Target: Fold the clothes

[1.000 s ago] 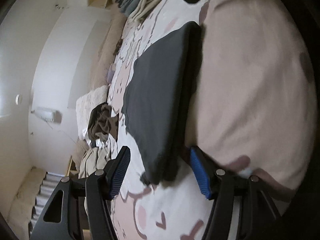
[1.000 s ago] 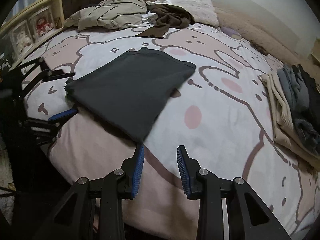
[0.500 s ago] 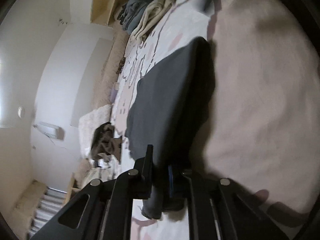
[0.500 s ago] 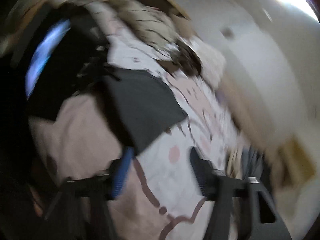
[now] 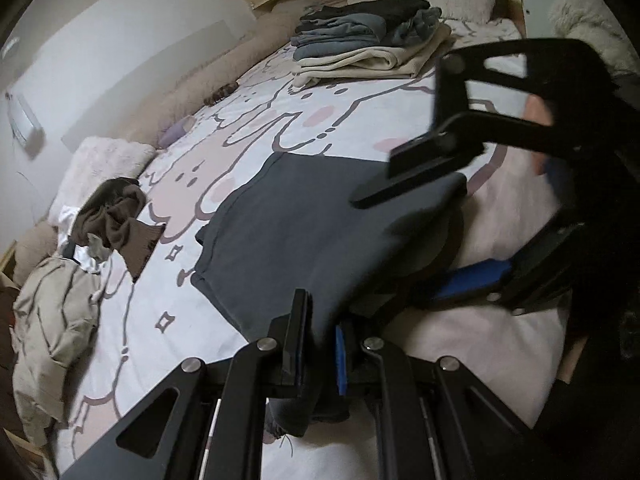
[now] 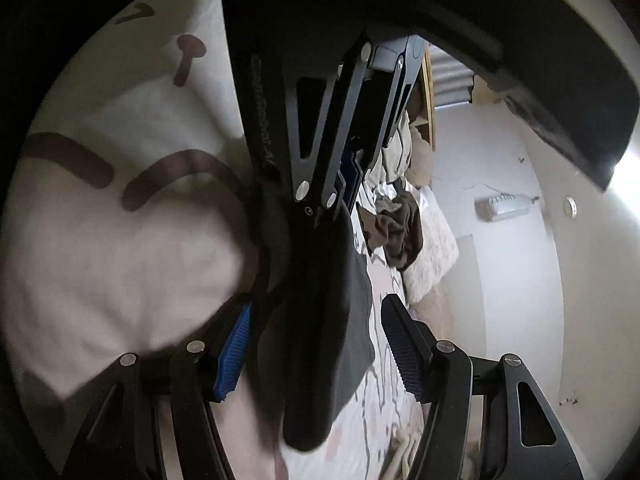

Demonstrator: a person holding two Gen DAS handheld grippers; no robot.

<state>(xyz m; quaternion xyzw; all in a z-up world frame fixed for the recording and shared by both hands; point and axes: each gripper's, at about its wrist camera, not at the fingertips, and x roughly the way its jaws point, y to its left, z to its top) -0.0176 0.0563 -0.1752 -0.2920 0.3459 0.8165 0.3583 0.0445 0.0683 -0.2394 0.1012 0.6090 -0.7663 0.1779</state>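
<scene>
left claw (image 5: 320, 344): clamped tight on the near corner of the dark grey garment (image 5: 304, 224)
right claw (image 6: 316, 352): jaws apart around the garment's folded edge, pads not pressing
garment: lying folded on the cartoon-print bed (image 5: 248, 120), near edge lifted
behind: folded stack (image 5: 368, 36), brown clothes (image 5: 116, 216)

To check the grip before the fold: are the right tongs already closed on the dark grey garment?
No: the right tongs stand open, with the dark grey garment hanging between the blue pads, which do not press on it.
</scene>
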